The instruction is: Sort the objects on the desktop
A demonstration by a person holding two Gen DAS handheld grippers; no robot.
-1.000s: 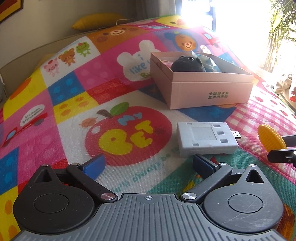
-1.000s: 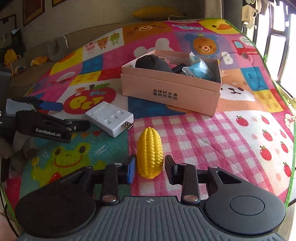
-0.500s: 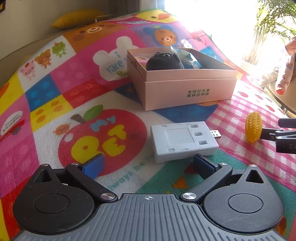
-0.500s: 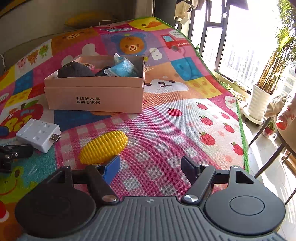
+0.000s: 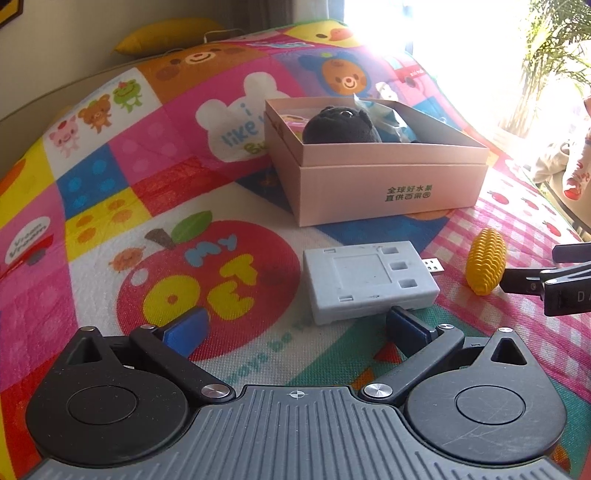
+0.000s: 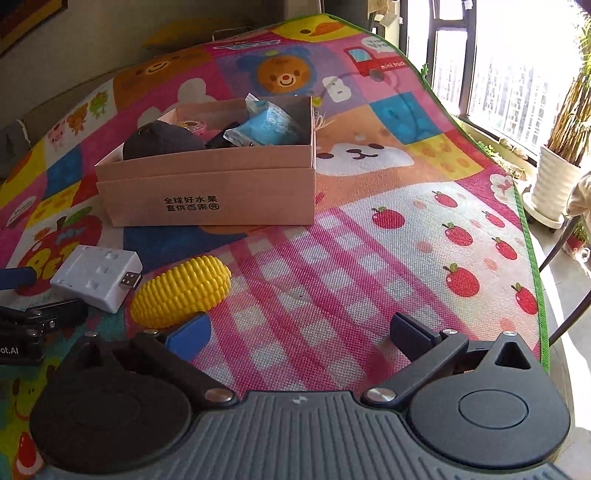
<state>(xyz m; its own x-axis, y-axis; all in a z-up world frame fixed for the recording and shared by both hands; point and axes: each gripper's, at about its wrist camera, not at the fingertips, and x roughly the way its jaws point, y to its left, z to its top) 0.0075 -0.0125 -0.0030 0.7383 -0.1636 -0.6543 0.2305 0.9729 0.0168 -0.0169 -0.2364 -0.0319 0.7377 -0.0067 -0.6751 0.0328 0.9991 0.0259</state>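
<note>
A white USB charger box lies on the colourful play mat, just ahead of my left gripper, which is open and empty; its right fingertip is close to the box's near edge. It also shows in the right wrist view. A yellow toy corn lies beside it, touching or nearly touching the left fingertip of my right gripper, which is open and empty. The corn also shows in the left wrist view. A pink cardboard box holds a black plush and a blue packet.
The mat's green edge runs along the right, with floor, a white plant pot and a window beyond. A yellow cushion lies at the far back by the wall.
My right gripper opened, let go of the corn and swung right, so the corn lies on the mat at its left. My left gripper moved up to the charger box.
</note>
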